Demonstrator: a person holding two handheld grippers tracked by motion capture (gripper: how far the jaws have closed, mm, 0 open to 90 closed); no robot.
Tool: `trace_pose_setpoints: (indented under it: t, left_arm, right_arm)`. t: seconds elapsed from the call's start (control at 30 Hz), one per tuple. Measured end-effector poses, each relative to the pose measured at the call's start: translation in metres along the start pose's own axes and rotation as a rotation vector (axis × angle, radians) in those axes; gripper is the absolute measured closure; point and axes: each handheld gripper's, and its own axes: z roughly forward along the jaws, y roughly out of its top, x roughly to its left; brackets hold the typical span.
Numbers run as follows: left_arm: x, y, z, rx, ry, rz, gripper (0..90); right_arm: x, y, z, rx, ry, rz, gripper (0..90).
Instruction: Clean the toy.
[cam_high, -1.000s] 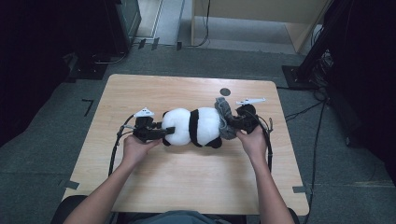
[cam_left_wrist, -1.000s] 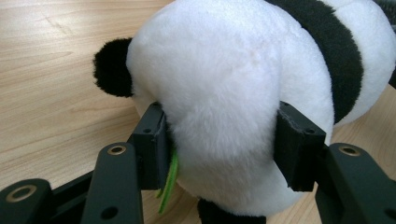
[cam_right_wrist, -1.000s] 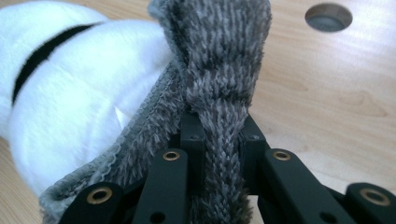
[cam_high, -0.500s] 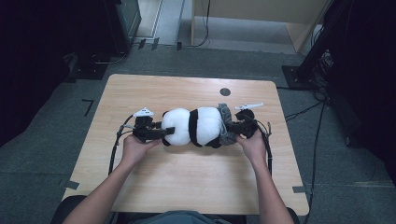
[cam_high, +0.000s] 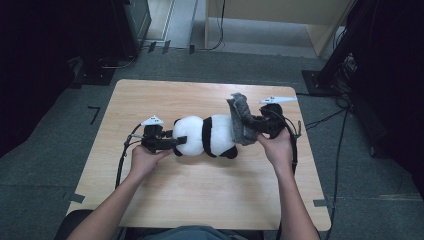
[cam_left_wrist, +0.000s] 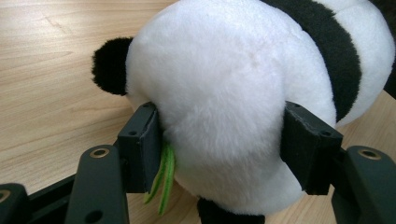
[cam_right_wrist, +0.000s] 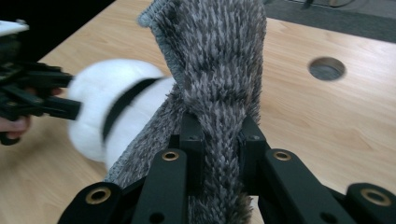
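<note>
- One plush panda (cam_high: 205, 136) lies on its side near the middle of the wooden table (cam_high: 200, 200), its long axis running from nine o'clock to three o'clock in the high view.
- One grey shaggy cloth (cam_high: 240, 120) stands at the three o'clock end of the panda, lifted up off the table, its lower part against the toy.
- One round hole (cam_right_wrist: 327, 68) sits in the tabletop, at about one o'clock from the cloth in the right gripper view.
- Two grippers are in use, one in each hand.
- The left gripper (cam_high: 167, 143) lies low and level at the panda's nine o'clock end and points towards three o'clock. Its jaws have just been opening; in the left gripper view the white, rounded end of the panda (cam_left_wrist: 224, 107) is between them and both pads touch the fur.
- One bit of green trim (cam_left_wrist: 162, 179) hangs by the left-hand pad, at seven o'clock of the panda in that view.
- The left hand (cam_high: 142, 159) wraps the gripper from below; the forearm comes in from six o'clock.
- The right gripper (cam_high: 252, 125) is clamped tight on a fold of the cloth (cam_right_wrist: 219, 88), which rises up towards twelve o'clock between the two pads.
- The right hand (cam_high: 276, 148) is raised above the table at the panda's three o'clock side, wrist bent, forearm coming from five o'clock.
</note>
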Motion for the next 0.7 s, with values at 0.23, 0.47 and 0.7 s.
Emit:
trace_pose_setpoints:
  t: [0.23, 0.47, 0.7]
  left_arm:
    - [-0.001, 0.0, -0.001, 0.001, 0.002, 0.002, 35.6]
    - [0.0, -0.001, -0.001, -0.008, 0.006, 0.016, 35.5]
    - [0.0, -0.001, -0.001, -0.01, 0.007, 0.016, 35.3]
  right_arm:
    - [0.046, 0.036, 0.025, 0.037, 0.072, -0.113, 77.9]
    - [0.086, 0.05, 0.072, 0.109, 0.152, -0.173, 78.0]
    - [0.112, 0.054, 0.11, 0.162, 0.198, -0.194, 77.9]
